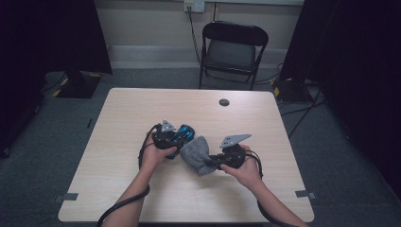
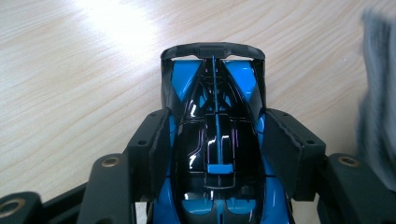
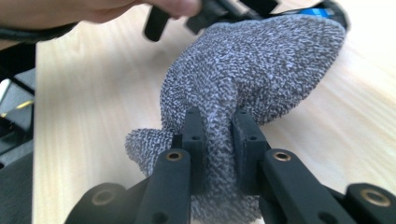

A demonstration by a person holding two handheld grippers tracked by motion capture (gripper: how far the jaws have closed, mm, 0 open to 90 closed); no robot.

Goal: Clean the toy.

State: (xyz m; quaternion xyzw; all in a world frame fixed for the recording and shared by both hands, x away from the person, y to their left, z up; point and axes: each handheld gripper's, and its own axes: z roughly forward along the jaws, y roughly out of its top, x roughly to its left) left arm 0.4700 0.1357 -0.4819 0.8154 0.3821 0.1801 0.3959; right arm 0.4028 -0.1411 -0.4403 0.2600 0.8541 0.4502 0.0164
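A blue and black toy car lies on the wooden table, and my left gripper is shut on its sides, pads pressed against the body. From above the car pokes out past the left gripper near the table's middle. A grey knitted cloth hangs bunched between the pads of my right gripper, which is shut on it. In the high view the cloth sits just right of the car, held by the right gripper. The cloth's blurred edge shows beside the car.
A small dark round disc is set in the table near its far edge. A black folding chair stands behind the table. Dark stands and cables flank both sides on the grey floor.
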